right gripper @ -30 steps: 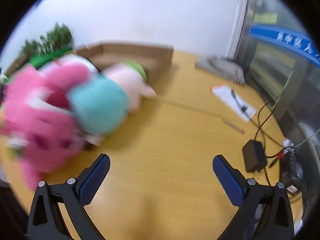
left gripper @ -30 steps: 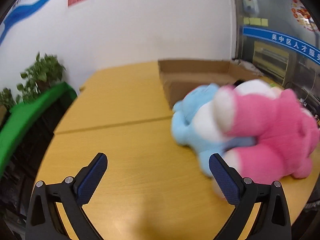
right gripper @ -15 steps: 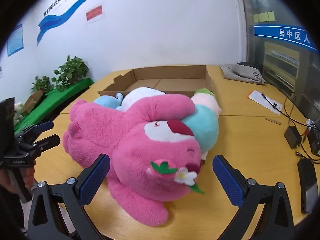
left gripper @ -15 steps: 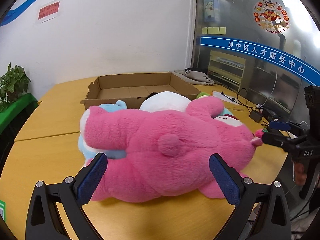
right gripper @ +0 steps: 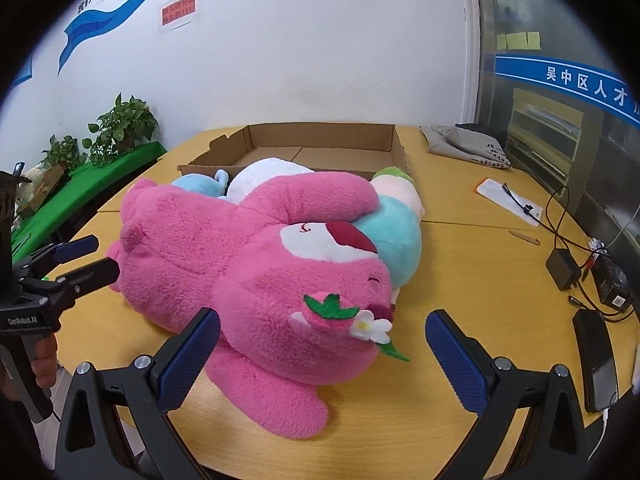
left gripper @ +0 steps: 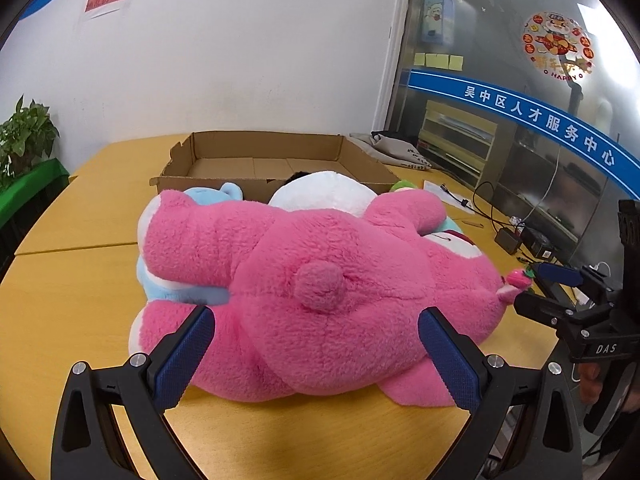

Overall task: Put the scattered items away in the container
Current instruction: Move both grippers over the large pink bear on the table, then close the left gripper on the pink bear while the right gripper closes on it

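Observation:
A big pink plush bear [left gripper: 320, 280] lies on the yellow table [left gripper: 72, 304], also in the right wrist view [right gripper: 256, 264]. Behind it lie a light blue plush [left gripper: 208, 196], a white plush [left gripper: 324, 192] and a teal plush [right gripper: 396, 236]. A shallow open cardboard box [left gripper: 264, 160] stands behind them, empty as far as I see; it also shows in the right wrist view [right gripper: 320, 148]. My left gripper [left gripper: 316, 356] is open at the bear's back end. My right gripper [right gripper: 320, 356] is open at the bear's head.
Cables, a black adapter [right gripper: 562, 268] and a phone [right gripper: 596, 360] lie at the table's right edge. A paper sheet [right gripper: 508, 200] and a grey cloth bag [right gripper: 464, 146] lie at the back right. Green planters [right gripper: 80, 192] stand left of the table.
Both grippers have swung round to face the plush pile from opposite ends and moved closer to the pink bear. Both stay open.

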The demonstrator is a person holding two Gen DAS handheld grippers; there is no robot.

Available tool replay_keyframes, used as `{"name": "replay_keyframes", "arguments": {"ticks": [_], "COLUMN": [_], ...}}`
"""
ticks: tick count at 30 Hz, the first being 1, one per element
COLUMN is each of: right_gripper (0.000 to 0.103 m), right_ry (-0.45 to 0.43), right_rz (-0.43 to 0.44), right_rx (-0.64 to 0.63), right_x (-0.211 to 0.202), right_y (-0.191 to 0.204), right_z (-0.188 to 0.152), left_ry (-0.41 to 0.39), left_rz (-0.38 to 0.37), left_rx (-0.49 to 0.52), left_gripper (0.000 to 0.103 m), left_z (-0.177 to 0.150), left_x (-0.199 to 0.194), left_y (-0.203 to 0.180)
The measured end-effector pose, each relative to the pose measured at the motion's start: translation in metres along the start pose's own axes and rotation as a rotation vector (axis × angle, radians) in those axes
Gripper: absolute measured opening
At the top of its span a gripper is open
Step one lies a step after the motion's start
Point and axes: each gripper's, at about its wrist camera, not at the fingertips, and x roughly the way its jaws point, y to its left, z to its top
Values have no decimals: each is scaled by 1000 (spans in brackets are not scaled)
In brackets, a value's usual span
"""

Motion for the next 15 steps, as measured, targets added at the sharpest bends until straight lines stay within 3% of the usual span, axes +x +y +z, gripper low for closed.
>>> {"name": "replay_keyframes", "arguments": {"ticks": [15], "right_gripper": [102], "right_ry": [48], "right_rz": [31], "right_rx": [42], "right_x": [38], "right_y": [-16], "right_z": [3], "left_ry": [52], "left_rz": [-90], "left_rx": [43], "left_gripper": [103], "left_z": [13], "left_x": [40], "left_y": [3]}}
